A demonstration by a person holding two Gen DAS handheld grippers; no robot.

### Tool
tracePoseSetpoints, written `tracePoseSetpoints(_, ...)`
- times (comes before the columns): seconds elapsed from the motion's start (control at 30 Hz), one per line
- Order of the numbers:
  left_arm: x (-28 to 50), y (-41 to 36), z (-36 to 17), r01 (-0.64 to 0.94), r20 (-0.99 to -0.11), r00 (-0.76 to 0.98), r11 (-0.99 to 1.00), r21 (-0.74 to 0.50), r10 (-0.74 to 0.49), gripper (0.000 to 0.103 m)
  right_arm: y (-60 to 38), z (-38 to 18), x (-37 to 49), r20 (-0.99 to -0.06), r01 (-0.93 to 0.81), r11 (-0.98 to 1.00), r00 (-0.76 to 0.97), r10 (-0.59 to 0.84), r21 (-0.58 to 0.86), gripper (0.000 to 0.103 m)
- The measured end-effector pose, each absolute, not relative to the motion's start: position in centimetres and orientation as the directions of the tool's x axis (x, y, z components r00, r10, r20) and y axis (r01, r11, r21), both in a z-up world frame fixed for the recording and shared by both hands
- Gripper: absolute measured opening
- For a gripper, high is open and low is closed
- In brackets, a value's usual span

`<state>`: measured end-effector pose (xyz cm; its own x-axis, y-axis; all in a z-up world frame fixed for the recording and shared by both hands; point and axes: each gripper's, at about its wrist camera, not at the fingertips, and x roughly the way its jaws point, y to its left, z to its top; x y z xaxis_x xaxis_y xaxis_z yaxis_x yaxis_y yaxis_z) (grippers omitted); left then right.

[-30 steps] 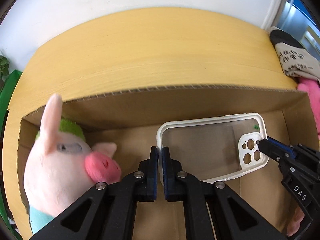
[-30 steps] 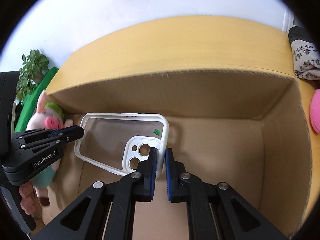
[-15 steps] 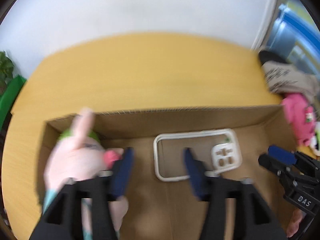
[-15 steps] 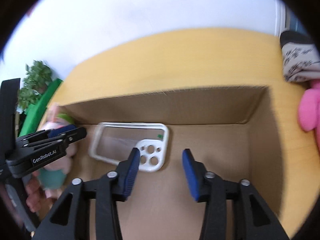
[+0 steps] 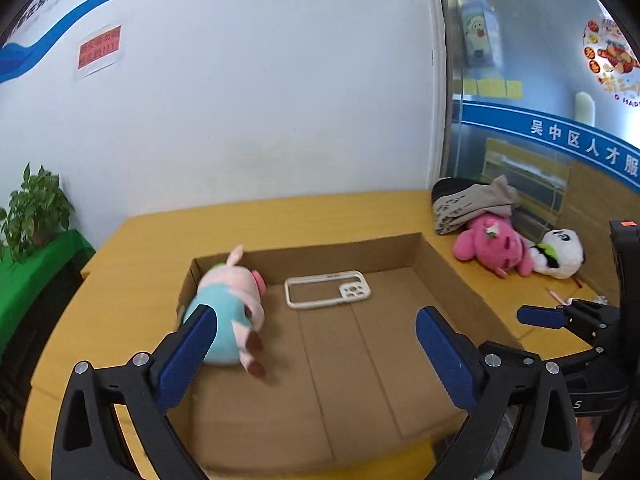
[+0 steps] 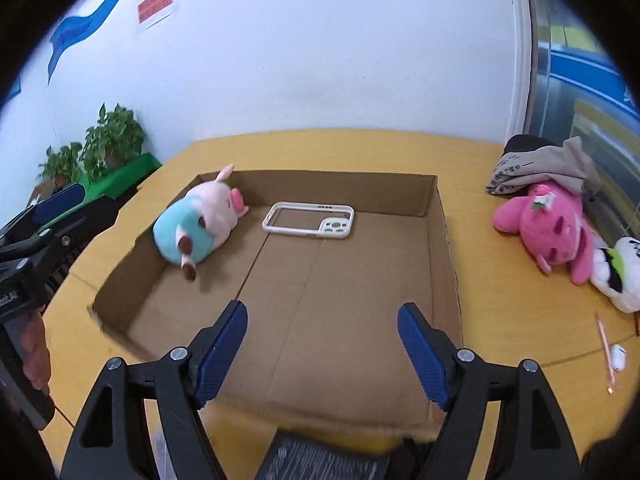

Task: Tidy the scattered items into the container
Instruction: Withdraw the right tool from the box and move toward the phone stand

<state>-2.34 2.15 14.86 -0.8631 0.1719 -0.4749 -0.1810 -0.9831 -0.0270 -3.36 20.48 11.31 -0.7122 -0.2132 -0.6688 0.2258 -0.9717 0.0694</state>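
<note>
The left tool (image 5: pixel 316 344) stood wide open with nothing between its blue pads; its jaws had just been opening. The right tool (image 6: pixel 322 350) was open as well and empty, and its jaws had also just been opening. Both hung above the near part of the shallow brown cardboard box (image 6: pixel 442 216) on the yellow wooden surface (image 6: pixel 500 292). Inside the box, at the far left corner, lay the pink pig plush toy in a light blue shirt (image 6: pixel 196 224) on its side. Just right of it, near the far wall, lay the white phone case with a clear back (image 6: pixel 309 220), flat on the box floor. Outside the box, at the far right of the surface, lay a bright pink plush toy (image 6: pixel 548 228), touching a white plush toy with black and green marks (image 6: pixel 618 276). Behind them was a grey folded cloth with black print (image 6: pixel 536 168). A thin pink pencil (image 6: pixel 606 354) lay at the near right.
</note>
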Motion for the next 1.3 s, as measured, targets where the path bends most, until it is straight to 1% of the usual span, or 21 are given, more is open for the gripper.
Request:
tracePoseSetpoints(0.1,0.3,1.8,14.4,-0.191,-0.475,-0.857,-0.980,-0.062,0.197,0.101,20.8,11.6,-0.5,-0.656,0.219,-0.975,-0.731,-0.187,0.035,0.077)
tracePoseSetpoints(0.17,2.3,1.6,14.7,-0.190,-0.478,-0.856,-0.980,-0.062,0.196,0.101,21.1,11.8,1.1,-0.652,0.220,-0.975,-0.736,-0.181,0.022,0.077)
tracePoseSetpoints(0.47,5.8,1.2,14.9,-0.202,-0.486,-0.846,-0.975,-0.089,0.220,0.101,20.2,11.9,4.9,-0.649,0.228,-0.974,-0.742,-0.168,-0.009,0.077)
tracePoseSetpoints(0.53,6.1,1.2,15.0,-0.203,-0.479,-0.850,-0.976,-0.083,0.217,0.101,20.1,11.9,5.2,-0.649,0.232,-0.973,-0.741,-0.174,-0.003,0.077)
tracePoseSetpoints(0.83,6.2,1.0,14.4,-0.192,-0.499,-0.840,-0.977,-0.095,0.214,0.101,19.8,11.7,5.7,-0.650,0.233,-0.973,-0.740,-0.173,-0.006,0.077)
tracePoseSetpoints(1.1,6.1,0.6,14.0,-0.200,-0.508,-0.829,-0.972,-0.124,0.235,0.101,19.9,11.3,5.5,-0.657,0.223,-0.975,-0.736,-0.165,-0.006,0.077)
tracePoseSetpoints(1.3,6.0,0.5,13.7,-0.193,-0.517,-0.826,-0.975,-0.115,0.224,0.101,19.9,11.0,5.3,-0.663,0.223,-0.975,-0.730,-0.165,-0.002,0.077)
